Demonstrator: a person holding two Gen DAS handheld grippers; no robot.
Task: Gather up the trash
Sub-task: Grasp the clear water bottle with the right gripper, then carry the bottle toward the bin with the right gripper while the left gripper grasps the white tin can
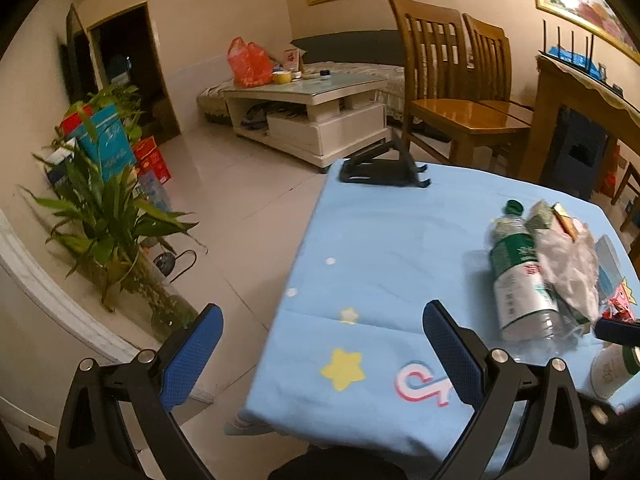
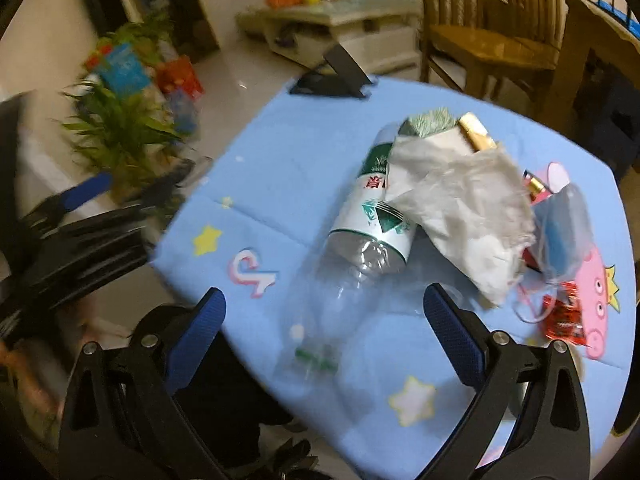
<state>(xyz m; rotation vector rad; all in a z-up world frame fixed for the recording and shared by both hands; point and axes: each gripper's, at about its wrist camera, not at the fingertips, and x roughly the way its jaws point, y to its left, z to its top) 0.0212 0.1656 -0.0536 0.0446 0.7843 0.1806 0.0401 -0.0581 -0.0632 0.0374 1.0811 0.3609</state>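
Hovering our spread, empty right gripper (image 2: 324,300) over the bottle's (image 2: 370,216) near end, we are seeing it lying near-to-far; our left gripper (image 1: 322,316), gaping too, is sitting farther left over the bench (image 1: 380,240) edge.

Right gripper (image 2: 324,312) hangs wide open over the bottle (image 2: 370,216) lying beside crumpled tissue (image 2: 460,216) on the table (image 2: 280,168).

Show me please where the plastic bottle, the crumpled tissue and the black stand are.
plastic bottle (image 2: 374,216): right wrist view, on its white and green label.
crumpled tissue (image 2: 460,208): right wrist view, on its middle.
black stand (image 1: 380,170): left wrist view, on its base.
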